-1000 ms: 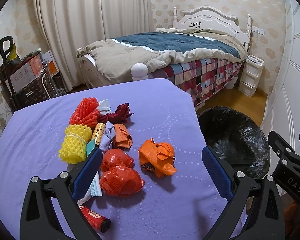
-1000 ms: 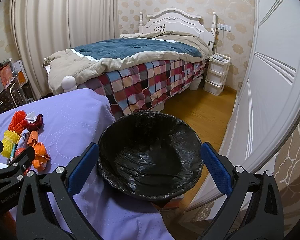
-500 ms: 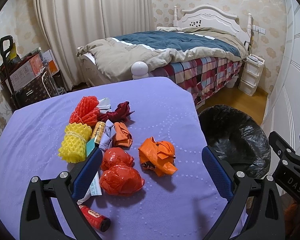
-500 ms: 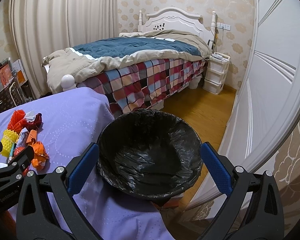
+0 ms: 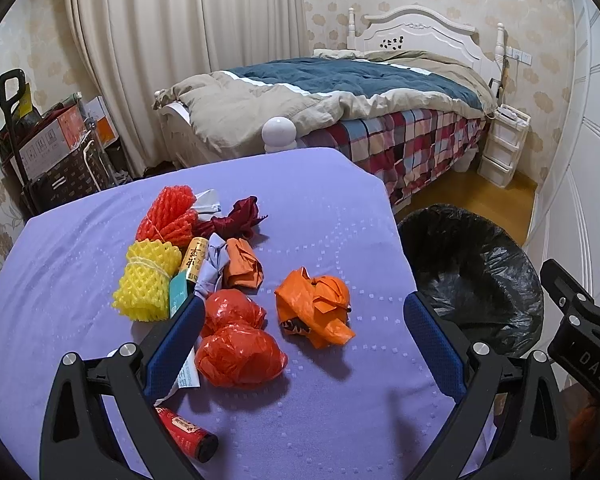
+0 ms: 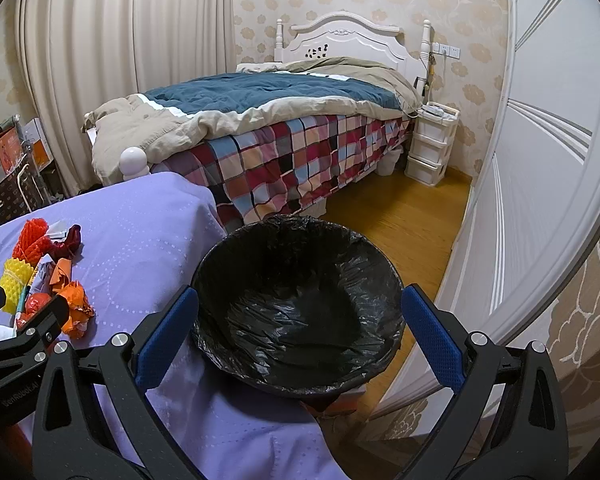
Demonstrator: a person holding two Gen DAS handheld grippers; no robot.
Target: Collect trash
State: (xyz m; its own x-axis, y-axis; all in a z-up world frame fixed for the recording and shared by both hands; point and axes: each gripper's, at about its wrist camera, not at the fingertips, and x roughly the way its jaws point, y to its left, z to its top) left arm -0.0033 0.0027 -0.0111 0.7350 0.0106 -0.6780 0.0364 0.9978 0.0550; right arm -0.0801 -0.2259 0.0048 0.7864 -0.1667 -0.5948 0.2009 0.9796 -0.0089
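Trash lies on the purple table (image 5: 320, 208): an orange crumpled bag (image 5: 314, 306), two red plastic bags (image 5: 238, 352), a yellow foam net (image 5: 146, 280), a red foam net (image 5: 168, 218), a dark red wrapper (image 5: 240, 216), an orange paper wad (image 5: 242, 268) and a red tube (image 5: 186, 434). My left gripper (image 5: 300, 340) is open and empty, above the red bags and orange bag. My right gripper (image 6: 298, 332) is open and empty over the black-lined trash bin (image 6: 296, 308), which also shows in the left wrist view (image 5: 472, 272).
A bed (image 5: 340, 96) with a checked cover stands behind the table. A white drawer unit (image 6: 430, 146) is by the headboard. Boxes and a cart (image 5: 48, 148) stand at the left wall. A white wardrobe (image 6: 540, 160) is on the right, past a strip of wooden floor (image 6: 400, 216).
Both grippers have edged slightly forward and lower; the trash and the bin sit a little nearer in view. Nothing was taken hold of or let go.
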